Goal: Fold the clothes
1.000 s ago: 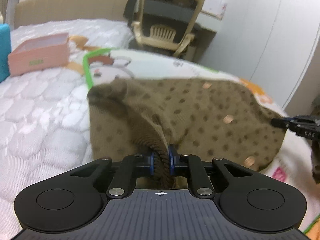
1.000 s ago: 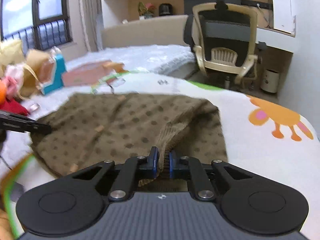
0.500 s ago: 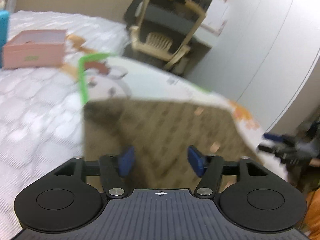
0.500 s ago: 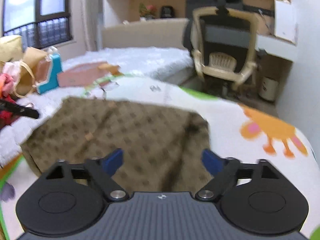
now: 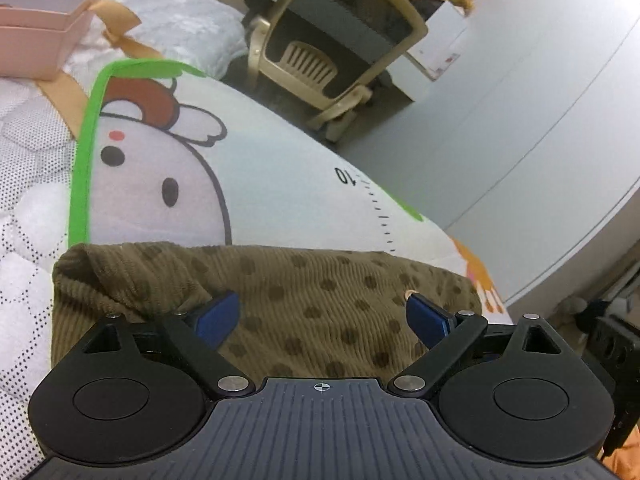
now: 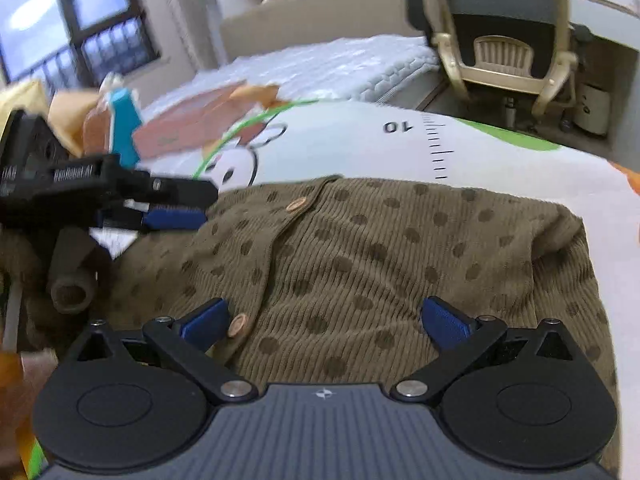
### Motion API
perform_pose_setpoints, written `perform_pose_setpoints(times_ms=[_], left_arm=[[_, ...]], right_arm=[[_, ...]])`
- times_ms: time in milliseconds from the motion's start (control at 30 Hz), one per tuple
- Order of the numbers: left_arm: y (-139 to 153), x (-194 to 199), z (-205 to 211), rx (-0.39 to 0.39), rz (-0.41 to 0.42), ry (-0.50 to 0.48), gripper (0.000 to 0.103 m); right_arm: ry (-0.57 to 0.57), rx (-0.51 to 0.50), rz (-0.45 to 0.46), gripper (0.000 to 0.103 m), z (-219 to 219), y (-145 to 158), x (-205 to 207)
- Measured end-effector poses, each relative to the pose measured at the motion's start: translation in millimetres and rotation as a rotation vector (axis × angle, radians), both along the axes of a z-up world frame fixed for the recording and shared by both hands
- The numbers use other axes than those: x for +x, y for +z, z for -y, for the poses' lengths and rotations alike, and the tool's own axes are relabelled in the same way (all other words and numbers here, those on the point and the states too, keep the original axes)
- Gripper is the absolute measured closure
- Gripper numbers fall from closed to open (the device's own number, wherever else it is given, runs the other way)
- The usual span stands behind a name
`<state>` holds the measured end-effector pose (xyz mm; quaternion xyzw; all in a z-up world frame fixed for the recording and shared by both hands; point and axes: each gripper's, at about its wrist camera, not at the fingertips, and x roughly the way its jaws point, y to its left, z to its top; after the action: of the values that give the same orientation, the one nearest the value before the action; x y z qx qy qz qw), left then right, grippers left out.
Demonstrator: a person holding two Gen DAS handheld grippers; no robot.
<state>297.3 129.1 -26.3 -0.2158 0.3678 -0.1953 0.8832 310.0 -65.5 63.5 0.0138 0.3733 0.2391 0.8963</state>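
Left tongs (image 5: 322, 316): wide open, empty, above cardigan (image 5: 304, 280), lower frame.
Right tongs (image 6: 324, 320): wide open, empty, lower frame.

I see the cardigan (image 6: 380, 264) lying on the mat (image 5: 280, 184) at the bed's near edge; a box (image 5: 36, 28) sits behind to my left; a chair (image 5: 336, 40) stands beyond the bed (image 5: 24, 248).

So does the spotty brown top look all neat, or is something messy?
Mostly neat. The brown dotted cardigan lies flat on the cartoon mat, but its far left corner is bunched and puckered.
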Motion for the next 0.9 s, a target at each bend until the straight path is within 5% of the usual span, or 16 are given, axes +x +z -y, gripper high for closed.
perform_pose_setpoints(times_ms=[100,267,367,467,567,767,900], left_arm=[[-2,-1,-3,-0.010,0.014,-0.004,0.008],[-7,-2,-8,-0.025,0.038,-0.010,0.008],[-8,-3,-9,-0.027,0.049,-0.015,0.008],[-8,-4,-8,-0.023,0.053,-0.020,0.008],[-8,-5,-7,-0.015,0.058,-0.021,0.008],[-9,-6,-5,-0.003,0.068,-0.018,0.007],[-8,-7,-2,0.013,0.072,-0.014,0.006]], right_arm=[[0.014,0.014,0.049,0.000,10,17,0],[-0.231,-0.159,0.222,0.000,25,29,25],[-0.349,-0.338,0.158,0.000,24,4,57],[-0.354,-0.322,0.100,0.000,29,-9,65],[-0.361,-0.348,0.161,0.000,26,2,54],[-0.164,-0.161,0.166,0.000,22,23,2],[-0.029,-0.138,0.062,0.000,-7,2,-12]])
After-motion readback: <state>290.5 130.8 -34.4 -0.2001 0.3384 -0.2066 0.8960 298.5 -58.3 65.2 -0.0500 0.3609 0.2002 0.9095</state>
